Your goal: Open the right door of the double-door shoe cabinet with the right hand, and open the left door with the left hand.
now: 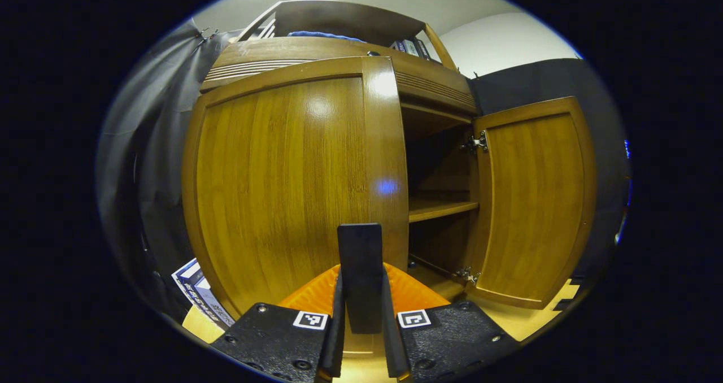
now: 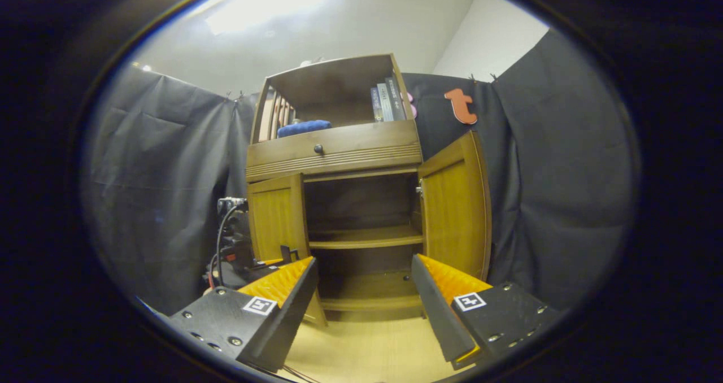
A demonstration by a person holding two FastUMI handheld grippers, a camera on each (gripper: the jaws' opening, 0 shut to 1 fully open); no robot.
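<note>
The wooden shoe cabinet (image 2: 339,146) stands against the booth wall. Its right door (image 2: 454,208) is swung wide open, and it also hangs at the right of the left gripper view (image 1: 534,202). The left door (image 1: 282,185) looms close and looks slightly ajar in the right gripper view (image 2: 277,213). My left gripper (image 1: 361,281) is shut on a dark upright handle (image 1: 360,247) at that door's free edge. Standing back from the cabinet, my right gripper (image 2: 364,261) is open with nothing between its fingers.
A bare inner shelf (image 2: 364,236) crosses the open cabinet. Above are a drawer with a knob (image 2: 318,148), books (image 2: 387,100) and a blue cushion (image 2: 302,127). A printed box (image 1: 197,292) lies on the floor left of the cabinet. Light wooden floor (image 2: 367,349) runs in front.
</note>
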